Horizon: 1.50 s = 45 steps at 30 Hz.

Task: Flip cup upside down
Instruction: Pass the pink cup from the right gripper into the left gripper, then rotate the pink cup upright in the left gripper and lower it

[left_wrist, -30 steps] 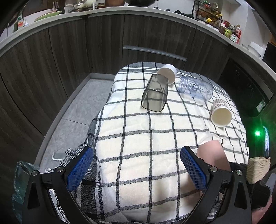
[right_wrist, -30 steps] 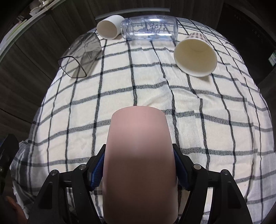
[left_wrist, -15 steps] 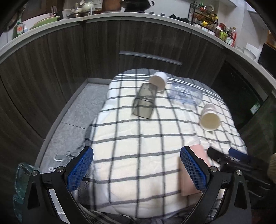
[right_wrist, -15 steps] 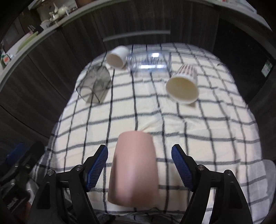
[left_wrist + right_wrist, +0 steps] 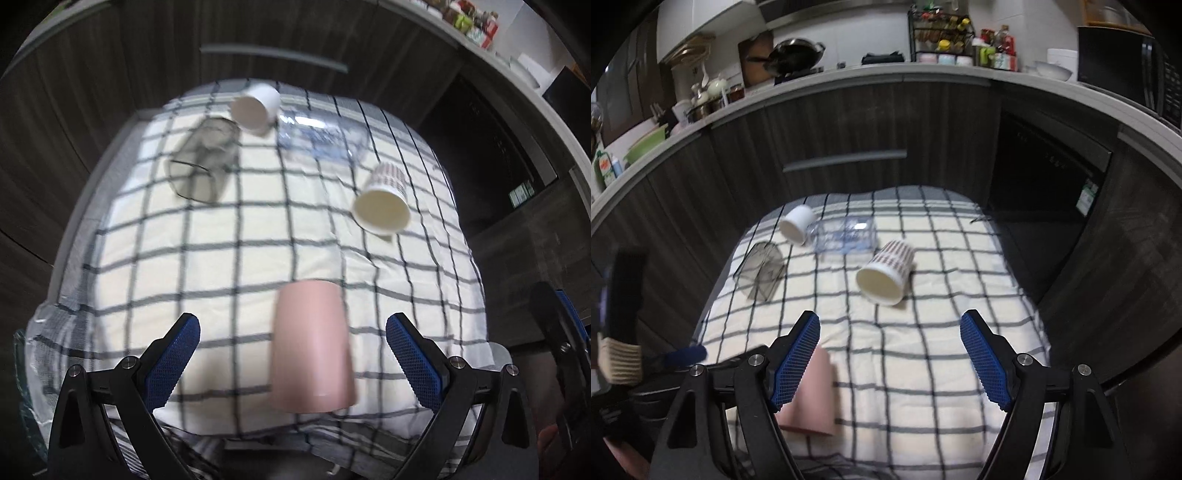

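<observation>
Left gripper (image 5: 293,349): jaws wide, holding nothing; pink cup (image 5: 312,345) stands mouth-down on the checked cloth (image 5: 221,236) between its fingers, touching neither. Right gripper (image 5: 889,360): jaws wide, empty, cup just beside its left finger. Farther ahead lie a paper cup (image 5: 384,205), clear bottle (image 5: 321,140), white cup (image 5: 255,108) and grey container (image 5: 201,166).
</observation>
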Motion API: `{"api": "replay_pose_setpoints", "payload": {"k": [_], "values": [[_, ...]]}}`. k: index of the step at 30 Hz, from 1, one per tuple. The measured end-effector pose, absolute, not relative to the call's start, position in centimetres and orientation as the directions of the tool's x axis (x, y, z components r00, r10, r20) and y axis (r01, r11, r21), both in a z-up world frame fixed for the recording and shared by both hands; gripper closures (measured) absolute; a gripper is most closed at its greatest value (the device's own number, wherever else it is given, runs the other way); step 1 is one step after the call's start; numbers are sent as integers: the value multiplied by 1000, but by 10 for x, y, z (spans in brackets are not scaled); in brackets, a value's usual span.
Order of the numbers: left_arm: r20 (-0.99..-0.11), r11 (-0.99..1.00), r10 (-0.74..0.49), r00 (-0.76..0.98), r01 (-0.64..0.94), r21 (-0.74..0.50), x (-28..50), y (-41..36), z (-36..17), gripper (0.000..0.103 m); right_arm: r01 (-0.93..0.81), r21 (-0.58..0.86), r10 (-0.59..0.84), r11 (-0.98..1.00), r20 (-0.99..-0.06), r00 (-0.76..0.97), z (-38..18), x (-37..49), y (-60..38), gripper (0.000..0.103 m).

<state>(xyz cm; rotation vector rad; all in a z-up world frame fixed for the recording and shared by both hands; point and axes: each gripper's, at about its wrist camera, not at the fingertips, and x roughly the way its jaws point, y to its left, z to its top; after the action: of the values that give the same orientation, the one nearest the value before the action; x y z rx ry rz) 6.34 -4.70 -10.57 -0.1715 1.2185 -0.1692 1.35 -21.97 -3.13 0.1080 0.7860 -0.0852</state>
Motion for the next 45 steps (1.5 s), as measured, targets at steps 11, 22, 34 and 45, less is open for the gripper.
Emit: {"api": "replay_pose_setpoints", "payload": {"k": [11, 22, 34, 45], "values": [[-983, 985, -169, 73, 41, -167, 96, -90, -148, 2, 152, 134, -20, 979, -683, 730, -37, 28, -257, 24], [-981, 991, -102, -167, 63, -114, 119, -100, -197, 17, 127, 231, 79, 965, -713, 697, -68, 57, -264, 24], [-970, 990, -85, -230, 94, -108, 123, -103, -212, 37, 176, 311, 130, 934, -754, 644, -100, 79, -281, 24], [-992, 984, -127, 5, 126, -126, 114, -107, -151, 37, 157, 325, 142, 933, -730, 669, -79, 67, -275, 24]]}}
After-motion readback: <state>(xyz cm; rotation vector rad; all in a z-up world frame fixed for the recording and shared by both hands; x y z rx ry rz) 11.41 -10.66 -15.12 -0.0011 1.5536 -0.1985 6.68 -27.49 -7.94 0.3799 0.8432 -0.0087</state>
